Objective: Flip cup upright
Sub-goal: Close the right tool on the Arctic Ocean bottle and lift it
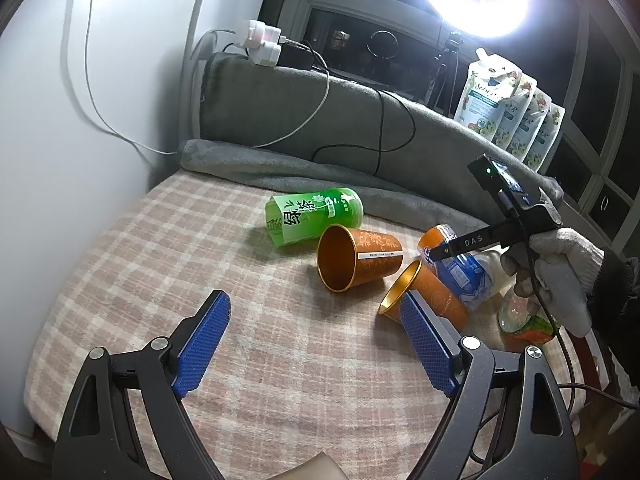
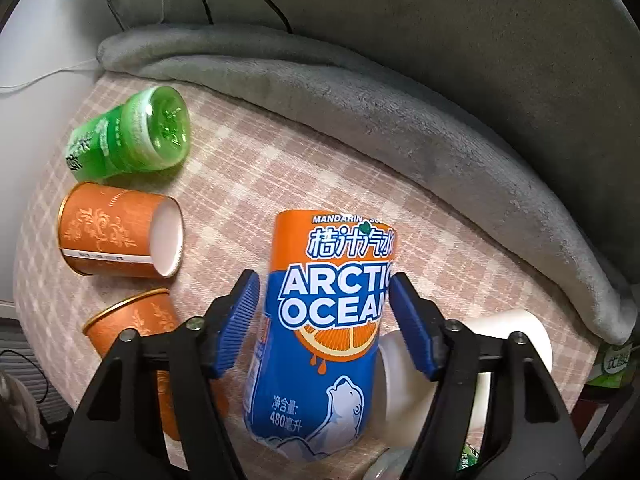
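Note:
Several cups lie on their sides on a checked cloth (image 1: 160,280). My right gripper (image 2: 324,280) is shut on the orange and blue Arctic Ocean cup (image 2: 320,340), its blue pads (image 2: 240,320) against both sides. That cup is tilted, base pointing away; it also shows under a gloved hand as the Arctic Ocean cup (image 1: 460,272). A green cup (image 1: 312,214) lies further back. One orange cup (image 1: 356,258) lies mid-table with its mouth towards my left gripper (image 1: 315,297), which is open and holds nothing. A second orange cup (image 1: 424,296) lies beside its right pad.
A white cup (image 2: 508,336) lies right of the Arctic Ocean cup, and a clear cup (image 1: 516,312) lies near the gloved hand (image 1: 560,272). A grey blanket (image 1: 320,128) with cables rises behind the cloth. Refill pouches (image 1: 508,108) stand at the back right under a bright ring light.

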A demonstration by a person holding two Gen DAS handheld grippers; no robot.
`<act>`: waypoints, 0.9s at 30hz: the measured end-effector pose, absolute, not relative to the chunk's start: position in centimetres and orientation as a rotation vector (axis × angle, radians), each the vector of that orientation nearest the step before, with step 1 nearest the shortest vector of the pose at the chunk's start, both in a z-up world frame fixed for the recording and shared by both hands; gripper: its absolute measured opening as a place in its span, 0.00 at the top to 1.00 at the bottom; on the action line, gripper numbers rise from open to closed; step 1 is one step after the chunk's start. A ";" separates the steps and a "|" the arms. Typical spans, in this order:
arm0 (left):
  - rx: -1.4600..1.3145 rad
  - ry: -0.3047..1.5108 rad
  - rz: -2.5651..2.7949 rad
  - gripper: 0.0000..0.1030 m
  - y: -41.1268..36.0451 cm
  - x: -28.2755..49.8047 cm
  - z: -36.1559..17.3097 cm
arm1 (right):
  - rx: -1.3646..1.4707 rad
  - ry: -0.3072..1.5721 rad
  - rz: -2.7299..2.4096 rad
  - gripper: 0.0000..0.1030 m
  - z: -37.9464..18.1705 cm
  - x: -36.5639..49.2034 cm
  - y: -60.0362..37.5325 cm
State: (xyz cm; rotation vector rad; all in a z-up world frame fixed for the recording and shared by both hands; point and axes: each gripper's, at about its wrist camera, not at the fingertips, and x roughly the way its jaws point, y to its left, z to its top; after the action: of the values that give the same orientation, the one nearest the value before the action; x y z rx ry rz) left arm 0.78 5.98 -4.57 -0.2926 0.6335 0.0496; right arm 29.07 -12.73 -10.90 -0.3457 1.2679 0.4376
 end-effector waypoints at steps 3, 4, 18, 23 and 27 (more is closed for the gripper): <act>-0.292 0.630 0.053 0.16 6.0 0.7 -4.5 | -0.338 1.266 0.434 0.37 -11.0 29.3 -12.8; -0.292 0.629 0.053 0.16 6.1 0.6 -4.5 | -0.335 1.263 0.432 0.39 -10.9 29.4 -12.8; -0.271 0.608 0.052 0.16 5.7 0.0 -4.1 | -0.274 1.061 0.463 0.43 -6.0 25.0 -14.8; -0.262 0.606 0.034 0.16 5.1 -0.1 -3.9 | -0.197 0.991 0.498 0.43 -3.2 21.4 -16.2; -0.260 0.609 0.005 0.16 4.5 -0.1 -3.7 | -0.074 0.977 0.529 0.42 -1.8 18.3 -17.9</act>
State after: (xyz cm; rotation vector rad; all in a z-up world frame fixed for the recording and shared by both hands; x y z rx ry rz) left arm -0.08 4.48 -3.74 -0.2602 0.6090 0.0048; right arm 18.34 -17.91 -1.78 -0.0737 0.9773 0.5294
